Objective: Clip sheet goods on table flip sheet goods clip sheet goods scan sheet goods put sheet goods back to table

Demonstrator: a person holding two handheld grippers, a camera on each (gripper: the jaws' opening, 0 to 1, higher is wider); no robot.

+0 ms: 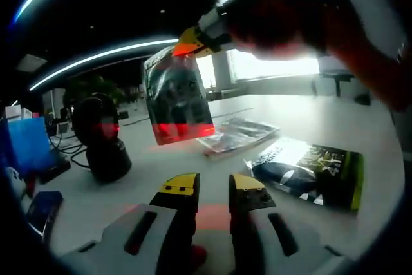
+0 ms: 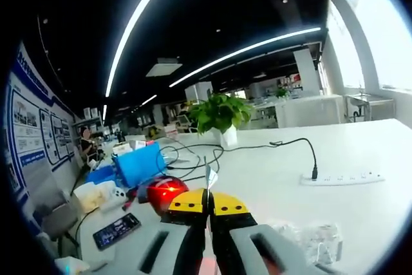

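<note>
Up at twelve o'clock from my left gripper (image 1: pixel 212 188), whose jaws stand apart on nothing, the sheet goods packet (image 1: pixel 177 98) hangs in the air, long axis roughly vertical. My right gripper (image 1: pixel 193 42) holds it pinched by the top edge. From the right gripper view, the jaws of that gripper (image 2: pixel 207 202) are clamped on the packet's thin edge (image 2: pixel 209 177), with the red-lit scanner (image 2: pixel 165 192) at ten o'clock just beyond. I judge the scan is underway; the packet's face should stay turned toward that scanner (image 1: pixel 100 136).

Three sheet goods packets: one (image 1: pixel 177 98) in the air, two (image 1: pixel 239 134) (image 1: pixel 309 167) on the table; one scanner (image 1: pixel 100 134).
</note>
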